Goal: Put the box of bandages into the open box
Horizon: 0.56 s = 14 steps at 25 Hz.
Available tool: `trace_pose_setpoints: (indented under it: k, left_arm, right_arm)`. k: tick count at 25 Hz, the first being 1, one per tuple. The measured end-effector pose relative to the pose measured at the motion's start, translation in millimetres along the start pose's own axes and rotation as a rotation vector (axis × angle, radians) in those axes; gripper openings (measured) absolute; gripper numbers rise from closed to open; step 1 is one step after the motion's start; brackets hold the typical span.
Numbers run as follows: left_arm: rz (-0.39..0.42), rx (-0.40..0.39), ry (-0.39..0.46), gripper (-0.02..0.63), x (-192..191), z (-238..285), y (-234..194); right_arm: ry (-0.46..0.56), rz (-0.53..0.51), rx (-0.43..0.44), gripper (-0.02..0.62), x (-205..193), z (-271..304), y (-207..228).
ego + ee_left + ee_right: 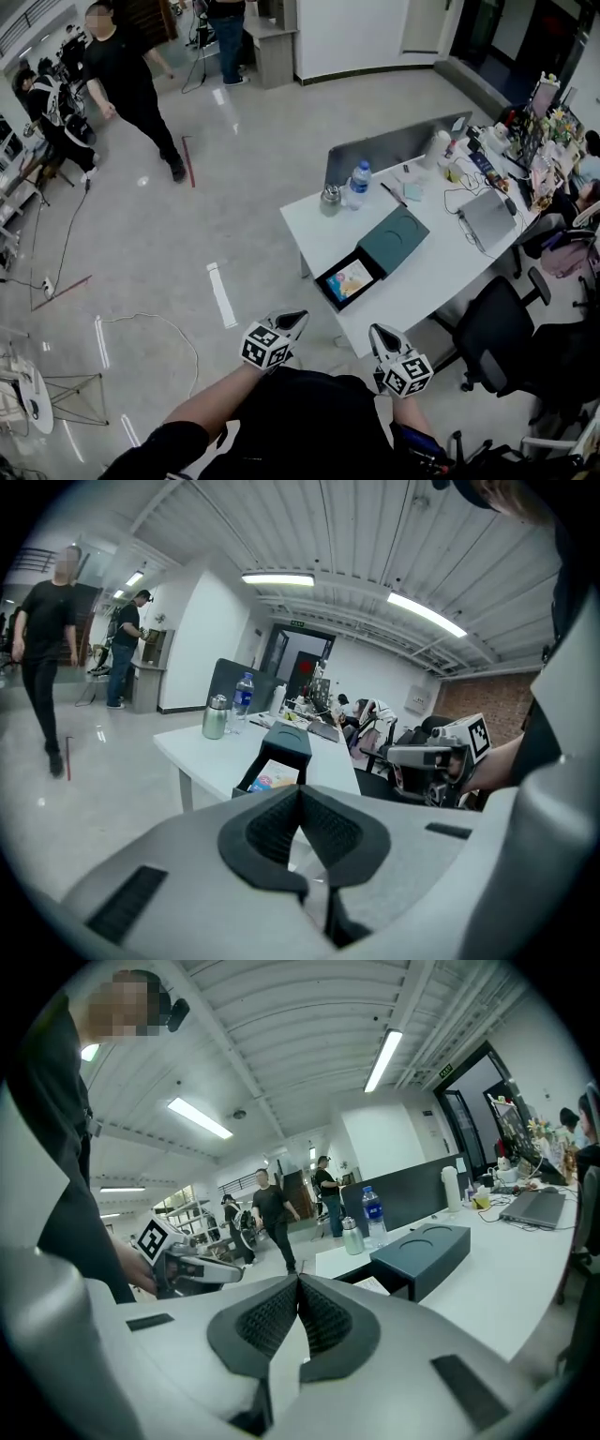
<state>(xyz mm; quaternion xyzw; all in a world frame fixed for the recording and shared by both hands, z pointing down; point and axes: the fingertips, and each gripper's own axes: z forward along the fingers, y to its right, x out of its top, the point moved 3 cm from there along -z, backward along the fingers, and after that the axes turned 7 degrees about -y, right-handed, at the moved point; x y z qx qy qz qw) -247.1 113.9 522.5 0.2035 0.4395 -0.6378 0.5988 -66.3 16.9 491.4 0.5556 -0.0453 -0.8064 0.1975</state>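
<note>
A dark open box (349, 279) lies near the front edge of the white table (431, 281), with a colourful flat pack (351, 278) inside it. Its dark green lid (394, 241) rests against its far side. My left gripper (297, 319) and right gripper (377, 334) are held close to my body, short of the table, and neither touches the box. In the left gripper view the left gripper (300, 794) is shut on nothing, with the open box (272, 778) ahead of it. The right gripper (298, 1283) has its pads together and holds nothing; the lid (422, 1246) lies beyond it.
A water bottle (359, 183) and a metal flask (330, 200) stand at the table's back left by a grey divider (394, 145). A laptop (487, 217) and desk clutter lie to the right. A black office chair (497, 328) is at the right. A person (127, 75) walks at the far left.
</note>
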Motion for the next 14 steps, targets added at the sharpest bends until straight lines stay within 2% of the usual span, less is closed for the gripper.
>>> trace_pose_setpoints:
  k: [14]
  left_arm:
    - [0.026,-0.051,0.034,0.008,-23.4,-24.3,-16.0]
  right_arm:
    - [0.037,-0.014,-0.054,0.026,-13.6,7.7,-36.6]
